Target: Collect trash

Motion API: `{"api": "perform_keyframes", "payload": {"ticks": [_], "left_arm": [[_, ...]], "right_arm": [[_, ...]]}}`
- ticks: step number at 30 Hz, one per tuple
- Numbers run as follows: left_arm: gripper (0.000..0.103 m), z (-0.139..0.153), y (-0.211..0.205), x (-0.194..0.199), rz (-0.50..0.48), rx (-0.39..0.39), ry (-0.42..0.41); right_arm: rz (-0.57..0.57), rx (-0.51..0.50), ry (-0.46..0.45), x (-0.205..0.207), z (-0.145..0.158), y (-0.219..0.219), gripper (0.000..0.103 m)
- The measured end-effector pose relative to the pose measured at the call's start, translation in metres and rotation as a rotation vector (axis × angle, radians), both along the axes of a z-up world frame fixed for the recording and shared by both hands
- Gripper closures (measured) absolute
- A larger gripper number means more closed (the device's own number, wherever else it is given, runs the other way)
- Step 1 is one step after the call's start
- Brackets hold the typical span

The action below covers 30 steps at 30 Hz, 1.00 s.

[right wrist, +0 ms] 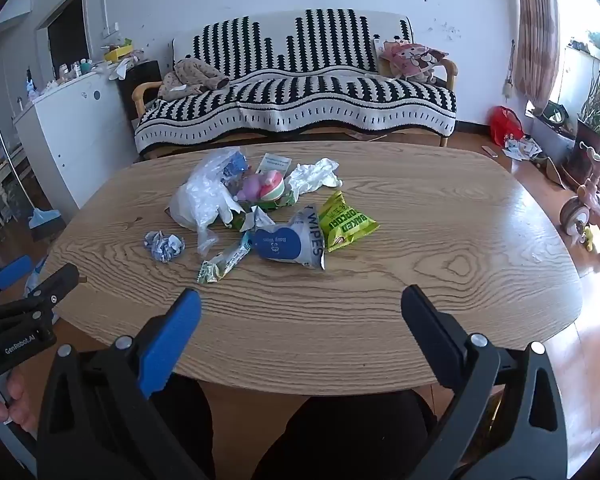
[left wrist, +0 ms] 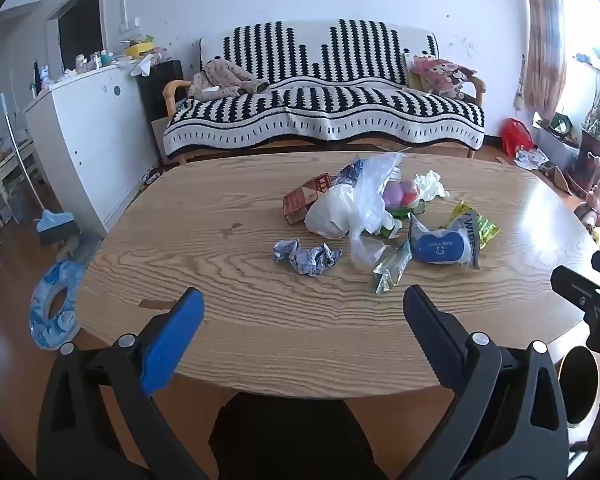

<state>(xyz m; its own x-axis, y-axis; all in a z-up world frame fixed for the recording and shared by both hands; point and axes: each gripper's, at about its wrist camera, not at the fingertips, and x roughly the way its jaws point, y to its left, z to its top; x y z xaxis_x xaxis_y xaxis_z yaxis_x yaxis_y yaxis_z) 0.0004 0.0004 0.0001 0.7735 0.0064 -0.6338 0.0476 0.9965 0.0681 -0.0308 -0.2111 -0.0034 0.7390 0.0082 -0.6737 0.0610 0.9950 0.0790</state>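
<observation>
Both grippers' jaws gape over a littered wooden table (left wrist: 260, 320) facing a striped sofa (left wrist: 324, 92), possibly blanket-draped.

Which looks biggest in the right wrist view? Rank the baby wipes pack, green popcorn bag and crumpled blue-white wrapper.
1. Baby wipes pack, largest.
2. Green popcorn bag, only slightly smaller and a little farther away, so this ranking is unsure.
3. Crumpled blue-white wrapper, clearly smallest.

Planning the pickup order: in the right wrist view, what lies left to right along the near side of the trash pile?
Crumpled blue paper ball → long green wrapper → wipes pack → green popcorn bag.
</observation>
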Motion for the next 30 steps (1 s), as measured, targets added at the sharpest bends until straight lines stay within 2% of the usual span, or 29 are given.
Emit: {"api": "perform_keyframes", "payload": {"ticks": [16, 30], "left_arm": [[0.006, -0.0082, -0.0053, 0.0059, -0.010, -0.011, 0.020], [0.006, -0.0039, -0.0028, -0.0023, -0.019, -0.021, 0.023]], "right_arm": [[0.013, 0.021, 0.010, 0.0005, -0.0045, 0.0004, 0.006], [0.019, 0.026, 0.008, -0.0011, -0.0036, 0.0021, 0.006]]}}
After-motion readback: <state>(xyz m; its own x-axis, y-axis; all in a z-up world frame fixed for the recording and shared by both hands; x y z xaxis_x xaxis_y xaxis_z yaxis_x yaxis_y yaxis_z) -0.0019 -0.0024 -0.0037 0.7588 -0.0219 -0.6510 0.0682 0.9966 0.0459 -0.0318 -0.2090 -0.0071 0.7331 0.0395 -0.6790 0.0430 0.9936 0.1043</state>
